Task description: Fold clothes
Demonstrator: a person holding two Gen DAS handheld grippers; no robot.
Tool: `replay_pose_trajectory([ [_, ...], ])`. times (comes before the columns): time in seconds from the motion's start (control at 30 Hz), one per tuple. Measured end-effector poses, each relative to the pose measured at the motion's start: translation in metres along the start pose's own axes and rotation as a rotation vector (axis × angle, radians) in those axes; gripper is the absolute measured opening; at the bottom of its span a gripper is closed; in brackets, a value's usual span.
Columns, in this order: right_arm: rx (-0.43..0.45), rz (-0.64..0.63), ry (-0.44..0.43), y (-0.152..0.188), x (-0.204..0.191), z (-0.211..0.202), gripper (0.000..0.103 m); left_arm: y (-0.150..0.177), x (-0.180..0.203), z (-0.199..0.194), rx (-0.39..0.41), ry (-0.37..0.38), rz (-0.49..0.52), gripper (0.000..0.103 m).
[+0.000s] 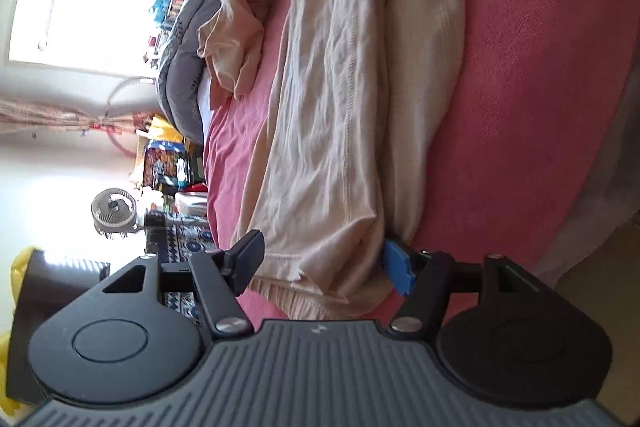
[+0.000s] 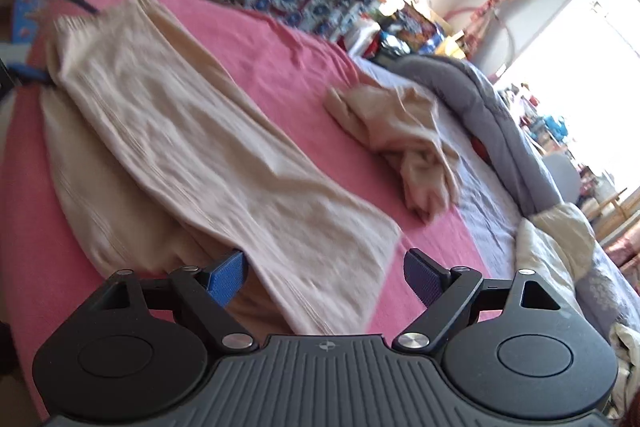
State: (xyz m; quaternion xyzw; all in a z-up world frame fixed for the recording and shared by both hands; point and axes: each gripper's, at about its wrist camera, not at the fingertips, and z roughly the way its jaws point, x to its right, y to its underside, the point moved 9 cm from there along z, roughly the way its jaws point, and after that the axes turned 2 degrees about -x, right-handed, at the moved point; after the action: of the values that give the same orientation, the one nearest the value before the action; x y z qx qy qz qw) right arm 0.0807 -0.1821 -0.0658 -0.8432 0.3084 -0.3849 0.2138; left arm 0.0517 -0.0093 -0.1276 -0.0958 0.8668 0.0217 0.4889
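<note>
I see the beige trousers (image 2: 192,143) lying long on the pink bed cover (image 2: 280,67), folded leg on leg, near the front edge of the bed. My left gripper (image 1: 326,261) has its fingers apart, with the waist end of the trousers between them; I cannot tell if the pads press the cloth. My right gripper (image 2: 326,277) stands wide apart around the other end, not touching it. A crumpled beige garment (image 2: 404,139) lies apart, beside the grey duvet (image 2: 512,123)

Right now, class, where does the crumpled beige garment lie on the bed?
In the right wrist view the crumpled beige garment lies on the pink sheet, right of the long beige garment and beside the grey duvet.
</note>
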Motion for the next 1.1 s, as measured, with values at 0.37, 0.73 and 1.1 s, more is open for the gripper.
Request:
replay_pose_trajectory([
  [0.37, 0.140, -0.090, -0.170, -0.055, -0.085, -0.010, 0.087, 0.001, -0.022, 0.000, -0.023, 0.141, -0.154, 0.012],
  [0.73, 0.156, -0.192, 0.045, -0.055, -0.093, 0.019, 0.088, 0.002, -0.058, -0.008, -0.039, 0.063, -0.216, 0.008],
  [1.1, -0.086, -0.163, 0.385, 0.075, 0.045, 0.050, 0.089, 0.017, -0.025, -0.005, -0.088, 0.121, -0.202, 0.009],
])
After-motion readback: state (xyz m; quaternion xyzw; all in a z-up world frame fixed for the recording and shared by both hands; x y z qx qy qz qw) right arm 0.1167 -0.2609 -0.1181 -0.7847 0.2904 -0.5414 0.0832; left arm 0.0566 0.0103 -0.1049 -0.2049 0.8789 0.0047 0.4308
